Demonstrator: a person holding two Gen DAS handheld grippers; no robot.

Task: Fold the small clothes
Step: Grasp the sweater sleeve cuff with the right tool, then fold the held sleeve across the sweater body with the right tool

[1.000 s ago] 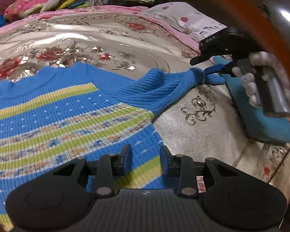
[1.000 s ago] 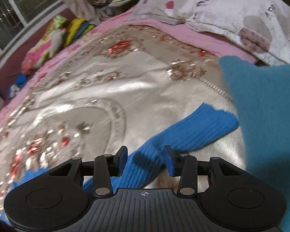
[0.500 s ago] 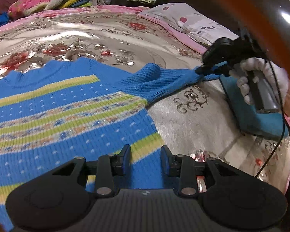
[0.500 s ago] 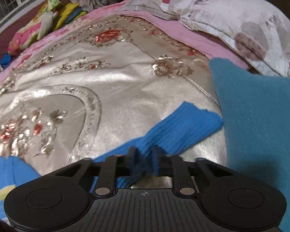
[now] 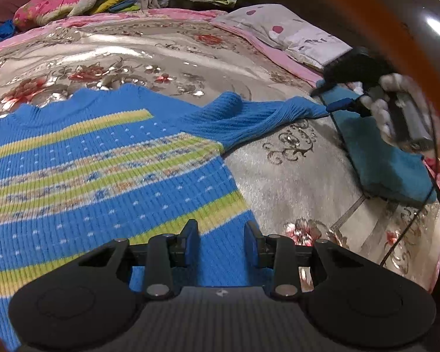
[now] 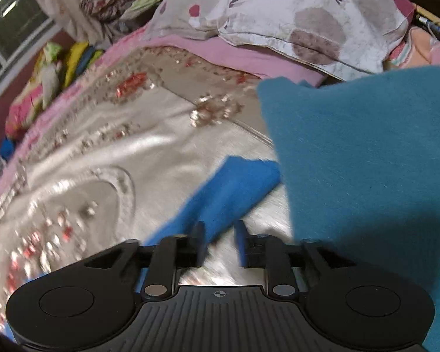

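Note:
A small blue knit sweater [image 5: 108, 176] with yellow-green stripes lies flat on the bed. Its right sleeve [image 5: 258, 114] stretches out to the right; the cuff end shows in the right wrist view [image 6: 234, 184]. My left gripper [image 5: 221, 242] is open, hovering over the sweater's lower right hem. My right gripper [image 6: 219, 242] is open just above the bedspread, with the sleeve lying beside its left finger, not held. It also shows at the sleeve's end in the left wrist view [image 5: 341, 105]. The right wrist view is blurred by motion.
The bed has a shiny silver floral bedspread [image 5: 167, 50]. A folded teal cloth [image 6: 366, 161] lies right of the sleeve. A spotted pillow [image 6: 278, 14] is behind it. Piled clothes [image 5: 73, 0] sit at the far side.
My right gripper was shut on the sleeve half a second ago and has now opened, letting the sleeve go, stretched further right. My left gripper stays open and has shifted over the hem.

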